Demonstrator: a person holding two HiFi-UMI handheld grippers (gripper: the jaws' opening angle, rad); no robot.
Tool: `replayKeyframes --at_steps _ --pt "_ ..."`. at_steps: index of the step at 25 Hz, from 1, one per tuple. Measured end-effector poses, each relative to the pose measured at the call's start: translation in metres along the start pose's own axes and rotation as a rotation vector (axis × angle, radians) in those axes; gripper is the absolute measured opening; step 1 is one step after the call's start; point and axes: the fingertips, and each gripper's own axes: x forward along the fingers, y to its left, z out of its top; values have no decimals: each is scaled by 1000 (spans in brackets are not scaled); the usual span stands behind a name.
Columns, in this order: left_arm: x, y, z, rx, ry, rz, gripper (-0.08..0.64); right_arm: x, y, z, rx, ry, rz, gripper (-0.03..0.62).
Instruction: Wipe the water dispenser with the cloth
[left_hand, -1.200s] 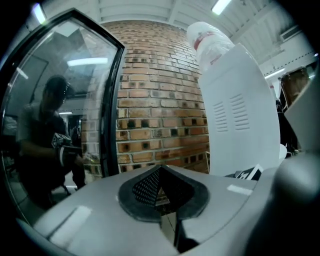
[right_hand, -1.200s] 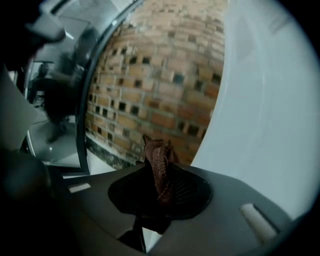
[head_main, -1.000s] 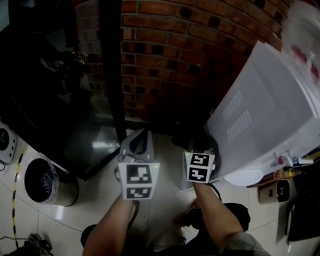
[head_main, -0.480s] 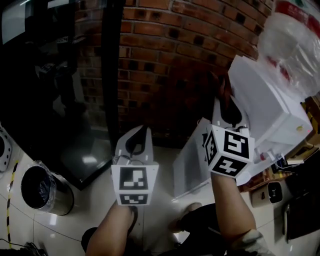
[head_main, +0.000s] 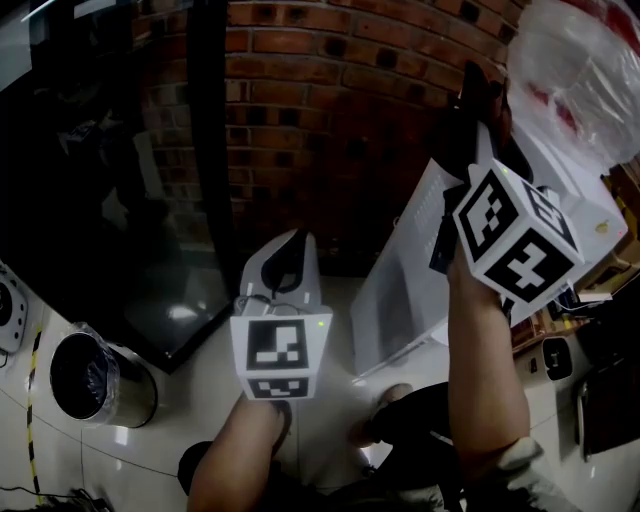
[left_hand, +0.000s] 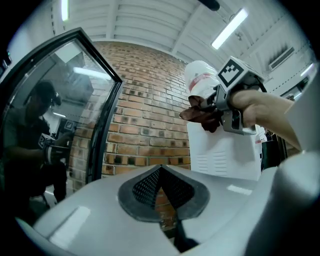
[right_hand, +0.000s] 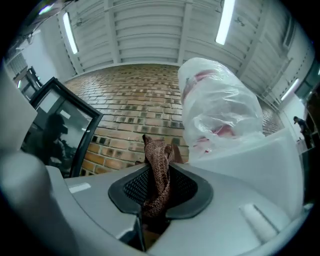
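Cloth poised at the water dispenser (head_main: 405, 290): the right hand-held gripper (head_main: 480, 100), clamped on the brown cloth (right_hand: 157, 170), is held high beside the upper edge of the upright white cabinet. The plastic-wrapped bottle (right_hand: 220, 110) is just to its right. The left hand-held gripper (head_main: 285, 268), jaws together and empty, hangs lower and well apart, leaving the right hand the nearer.

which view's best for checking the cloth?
Right gripper view: the cloth is centre frame, clamped between the fingers, its brown weave sharp. The left gripper view shows it small, a dark bunch at the tip of the right gripper. The head view gives only a dark shape beyond that gripper.
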Motion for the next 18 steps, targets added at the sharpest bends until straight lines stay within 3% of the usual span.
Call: replayKeyframes --at_steps 5,9,15,18 --pt "2 -3 2 7 -5 5 0 1 -7 2 35 9 -47 98" --pt "-2 -3 -11 21 27 8 0 -6 -7 -24 21 53 -59 98" --pt "1 5 -24 30 56 26 0 -10 11 -99 -190 171 -57 98" --pt "1 8 -32 39 78 28 0 -18 16 -139 -245 240 -44 98"
